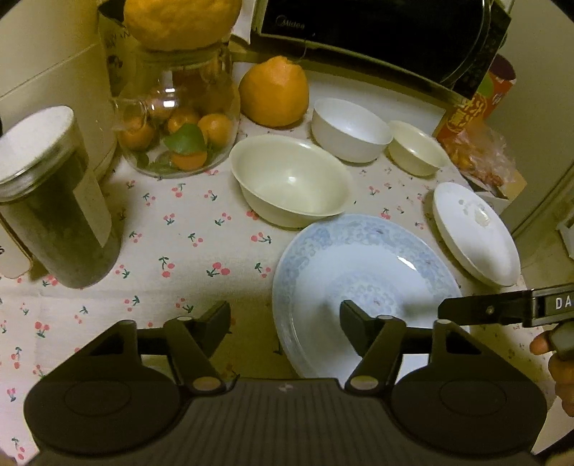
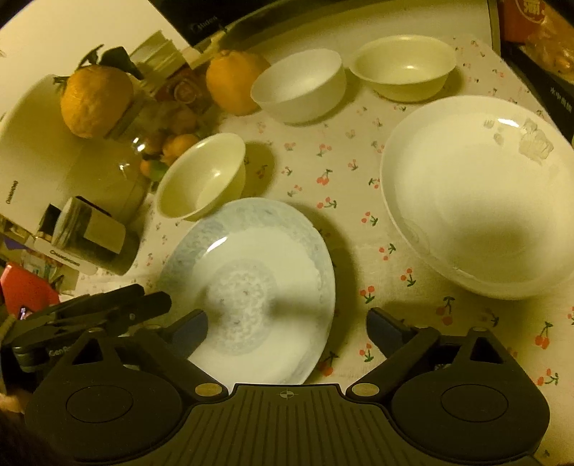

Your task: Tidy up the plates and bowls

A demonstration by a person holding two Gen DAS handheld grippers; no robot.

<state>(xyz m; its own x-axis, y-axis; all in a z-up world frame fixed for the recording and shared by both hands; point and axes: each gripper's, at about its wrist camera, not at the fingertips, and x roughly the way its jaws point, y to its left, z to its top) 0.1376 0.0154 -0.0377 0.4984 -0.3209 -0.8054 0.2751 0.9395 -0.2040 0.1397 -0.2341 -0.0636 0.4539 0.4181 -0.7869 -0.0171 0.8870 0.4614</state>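
A blue-patterned plate (image 1: 362, 279) (image 2: 251, 283) lies on the cherry-print cloth near the front. A white plate (image 1: 473, 233) (image 2: 480, 193) lies to its right. Behind stand a large cream bowl (image 1: 290, 179) (image 2: 202, 175), a white bowl (image 1: 349, 129) (image 2: 299, 84) and a small cream bowl (image 1: 418, 147) (image 2: 403, 66). My left gripper (image 1: 285, 322) is open and empty, its jaws straddling the blue plate's left rim. My right gripper (image 2: 287, 331) is open and empty over the blue plate's near right edge; it also shows in the left wrist view (image 1: 502, 308).
A glass jar of small oranges (image 1: 179, 118) with a large citrus on top, a loose orange (image 1: 274, 93), a dark canister (image 1: 53, 200), a black microwave (image 1: 376, 32) and a snack package (image 1: 470, 111) crowd the back and left. The table edge is at the right.
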